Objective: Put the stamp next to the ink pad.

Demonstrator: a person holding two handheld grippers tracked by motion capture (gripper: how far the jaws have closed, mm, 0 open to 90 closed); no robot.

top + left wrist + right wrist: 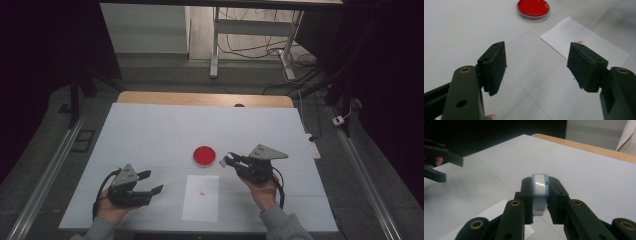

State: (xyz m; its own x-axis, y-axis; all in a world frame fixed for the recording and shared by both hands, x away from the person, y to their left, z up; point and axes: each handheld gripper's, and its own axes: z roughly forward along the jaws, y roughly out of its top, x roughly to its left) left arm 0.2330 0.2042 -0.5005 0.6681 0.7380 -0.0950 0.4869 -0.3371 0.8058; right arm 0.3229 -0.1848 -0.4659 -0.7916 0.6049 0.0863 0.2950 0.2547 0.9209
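Two hands are coming in over the near edge of the table [150, 125], each carrying a tool. At the near left corner the left tool [150, 182] is pointing across the table toward its middle, its two black jaws standing well apart with bare tabletop between them and nothing in their grip. In the left gripper view those jaws are framing the table, with the sheet of paper [584, 41] lying just beyond the right jaw and the red dish [533, 8] sitting farther off.

Toward the near right, the right tool [226, 161] is hovering with its tip aimed at the middle of the table, just beside the red dish [204, 155]. Its jaws are pressing tight on a small blue-and-white stamp [540, 191], which is standing upright between the pads, its pale glossy top facing the camera in the right gripper view. The left tool [441, 166] is also showing at the far left of that view.

The red dish is sitting about the middle of the table, round and shallow with a clear rim. The white sheet of paper [201, 197] is lying just nearer the front edge than the dish, between the two hands, with a small red mark [202, 192] on its upper half.
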